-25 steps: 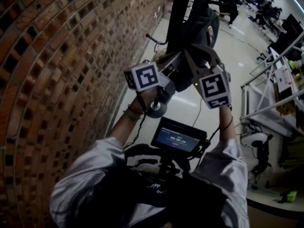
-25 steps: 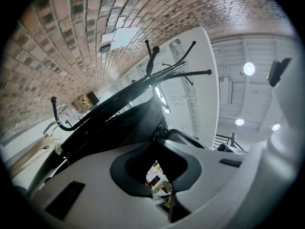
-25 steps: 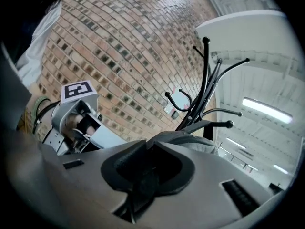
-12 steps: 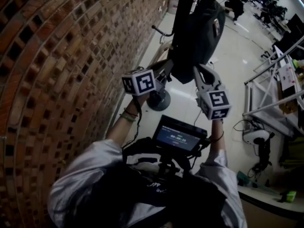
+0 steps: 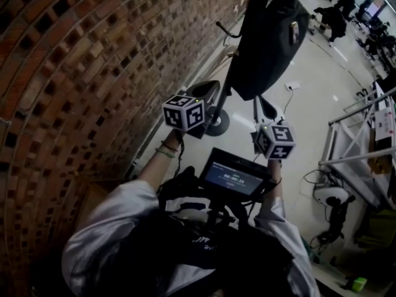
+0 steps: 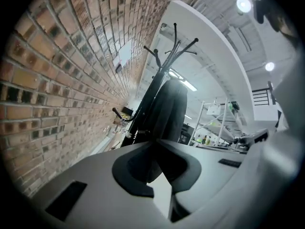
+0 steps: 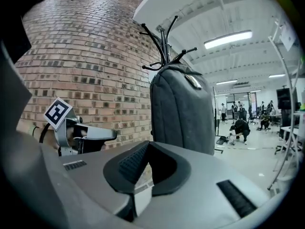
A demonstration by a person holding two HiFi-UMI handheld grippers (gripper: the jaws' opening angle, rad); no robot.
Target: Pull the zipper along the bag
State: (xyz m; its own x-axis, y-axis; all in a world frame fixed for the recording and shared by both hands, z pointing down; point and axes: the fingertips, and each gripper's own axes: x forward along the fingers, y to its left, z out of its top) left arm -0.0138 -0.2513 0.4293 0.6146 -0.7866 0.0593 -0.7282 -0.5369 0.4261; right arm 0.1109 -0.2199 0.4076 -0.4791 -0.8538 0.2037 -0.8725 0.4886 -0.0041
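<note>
A dark grey backpack (image 5: 272,42) hangs on a black coat stand (image 5: 224,94) beside the brick wall. It shows upright in the left gripper view (image 6: 166,108) and the right gripper view (image 7: 183,109), with a small pale tag (image 7: 193,81) near its top. My left gripper (image 5: 209,90) is below the bag and apart from it, its jaw tips together (image 6: 155,142) with nothing between them. My right gripper (image 5: 262,106) is also short of the bag. Its jaws (image 7: 147,144) are closing, tips nearly touching, and they hold nothing.
A curved brick wall (image 5: 93,73) runs close on the left. The stand's round base (image 5: 216,125) rests on the pale floor. A metal frame rack (image 5: 359,153) stands at the right. Several people (image 7: 240,128) are far off in the hall.
Both grippers have drawn back and down from the bag's lower part, and now hang clear of it. The right gripper's jaws have come together.
</note>
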